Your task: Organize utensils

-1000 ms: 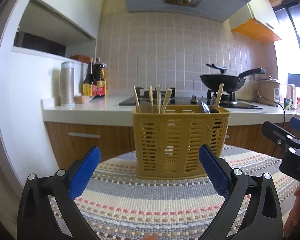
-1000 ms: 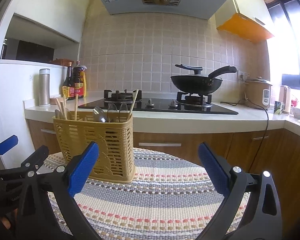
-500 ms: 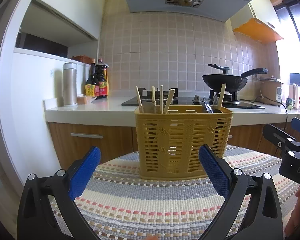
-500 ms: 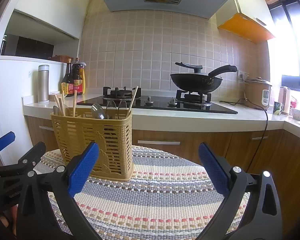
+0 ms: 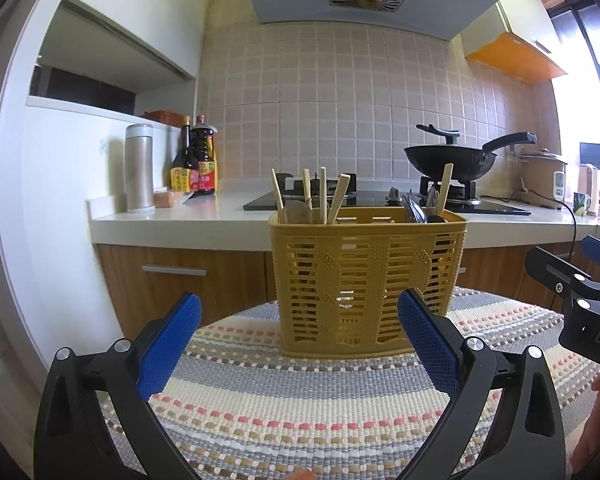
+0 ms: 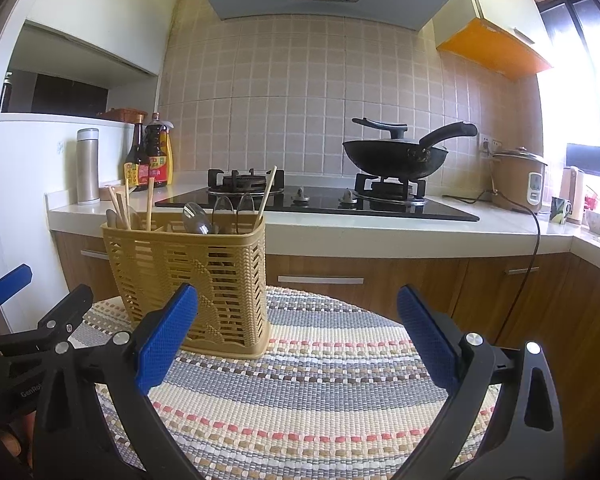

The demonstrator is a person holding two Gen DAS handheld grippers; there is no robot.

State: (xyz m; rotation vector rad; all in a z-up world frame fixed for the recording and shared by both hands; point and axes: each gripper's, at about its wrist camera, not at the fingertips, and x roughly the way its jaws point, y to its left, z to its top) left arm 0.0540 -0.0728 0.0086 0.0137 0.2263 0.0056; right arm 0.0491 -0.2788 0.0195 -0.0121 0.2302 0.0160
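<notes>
A yellow slotted utensil basket [image 5: 364, 276] [image 6: 196, 276] stands upright on a round striped woven mat [image 5: 300, 400] [image 6: 312, 392]. Several wooden chopsticks [image 5: 324, 196] [image 6: 148, 204] and metal spoons [image 5: 414, 210] [image 6: 198, 218] stick up out of it. My left gripper [image 5: 298, 340] is open, low over the mat, a short way in front of the basket, with nothing between its blue pads. My right gripper [image 6: 296, 340] is open too, to the right of the basket and empty. Each gripper shows at the edge of the other's view.
Behind the mat runs a white counter [image 5: 172, 220] with a gas hob [image 6: 312, 200], a black wok [image 6: 396, 156], sauce bottles [image 5: 196, 164], a steel flask [image 5: 139, 168] and a rice cooker [image 6: 520, 178]. Wooden cabinets [image 6: 360, 280] stand below.
Both grippers have dropped a little and tilted up, so the basket and counter sit slightly higher in view. Both stay open and empty; the basket has not moved.
</notes>
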